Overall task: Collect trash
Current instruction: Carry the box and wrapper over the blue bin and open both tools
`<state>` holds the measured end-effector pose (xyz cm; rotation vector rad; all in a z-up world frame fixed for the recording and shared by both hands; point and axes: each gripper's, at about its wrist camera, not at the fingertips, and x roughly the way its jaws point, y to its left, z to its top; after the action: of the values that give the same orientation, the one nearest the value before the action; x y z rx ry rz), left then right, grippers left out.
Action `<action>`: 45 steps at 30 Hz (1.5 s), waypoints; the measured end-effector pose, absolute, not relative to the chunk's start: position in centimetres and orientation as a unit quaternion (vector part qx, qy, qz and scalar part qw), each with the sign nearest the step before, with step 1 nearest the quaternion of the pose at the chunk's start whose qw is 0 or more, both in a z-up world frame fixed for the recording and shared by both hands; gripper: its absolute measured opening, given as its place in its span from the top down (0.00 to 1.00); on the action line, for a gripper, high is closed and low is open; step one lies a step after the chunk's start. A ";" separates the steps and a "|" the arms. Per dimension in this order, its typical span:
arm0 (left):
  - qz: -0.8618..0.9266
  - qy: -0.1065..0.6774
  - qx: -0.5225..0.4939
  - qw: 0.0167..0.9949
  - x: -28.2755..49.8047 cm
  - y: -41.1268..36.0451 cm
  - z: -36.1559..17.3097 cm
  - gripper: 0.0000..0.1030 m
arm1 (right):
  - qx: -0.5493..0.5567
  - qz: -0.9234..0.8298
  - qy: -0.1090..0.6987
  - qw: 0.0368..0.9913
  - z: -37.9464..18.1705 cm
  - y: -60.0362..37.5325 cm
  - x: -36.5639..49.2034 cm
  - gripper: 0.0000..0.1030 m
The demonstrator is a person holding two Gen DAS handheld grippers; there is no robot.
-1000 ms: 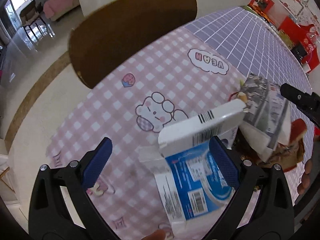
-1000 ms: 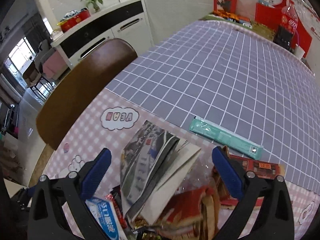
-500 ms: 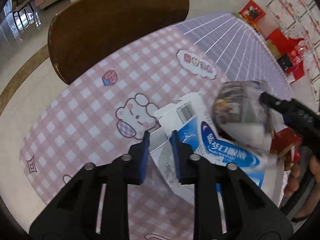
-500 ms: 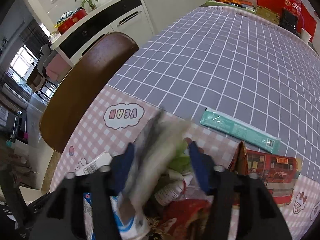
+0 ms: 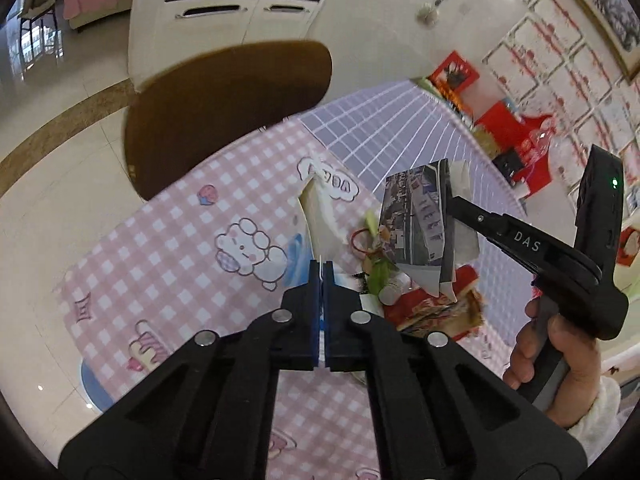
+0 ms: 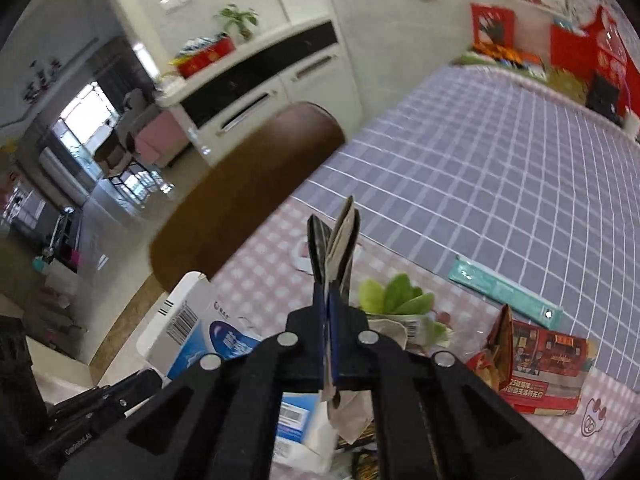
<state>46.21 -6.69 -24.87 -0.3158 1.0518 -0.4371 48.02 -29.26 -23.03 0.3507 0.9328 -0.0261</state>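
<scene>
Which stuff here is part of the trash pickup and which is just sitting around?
Job: blue-and-white carton in left claw; folded leaflet in right claw; red wrapper; teal box; green leaves.
Just there: brown chair; white cabinet; potted plant.

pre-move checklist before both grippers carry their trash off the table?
1. Left gripper grip: ok, jaws just closed on the edge of the blue and white carton.
2. Right gripper grip: ok, jaws just closed on the folded printed paper.
3. Paper hold depth: ok, paper sticks out both ahead of and behind the jaws.
4. Carton hold depth: cannot tell, only a thin edge shows between the jaws.
5. Carton clear of the table: cannot tell.
6. Trash left behind: not ok, teal box, red wrapper and green leaves remain on the tablecloth.
</scene>
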 end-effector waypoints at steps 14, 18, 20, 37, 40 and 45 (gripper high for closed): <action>-0.147 0.468 -0.213 0.845 37.0 10.7 -22.8 1.00 | 0.129 0.158 0.461 0.864 -19.1 -9.4 42.8 0.97; -0.094 0.480 -0.222 0.843 32.8 18.1 -24.0 1.00 | 0.119 0.212 0.484 0.841 -20.6 -1.3 41.3 0.97; -0.075 0.487 -0.227 0.840 31.5 20.5 -25.0 1.00 | 0.113 0.229 0.494 0.831 -21.3 1.9 40.6 0.97; 0.026 0.629 -0.233 0.741 31.9 29.4 -45.6 0.99 | 0.049 0.235 0.620 0.747 -37.8 16.0 37.2 0.97; 0.018 0.658 -0.279 0.699 32.4 30.0 -48.5 0.98 | 0.051 0.222 0.638 0.736 -40.0 16.1 37.1 0.97; 0.027 0.694 -0.285 0.661 31.5 30.3 -51.7 0.95 | 0.046 0.211 0.661 0.719 -42.1 16.2 37.2 0.97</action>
<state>31.45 30.28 -51.74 -0.6446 1.5695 0.0604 37.20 16.22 -42.13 0.1021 1.4617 0.4656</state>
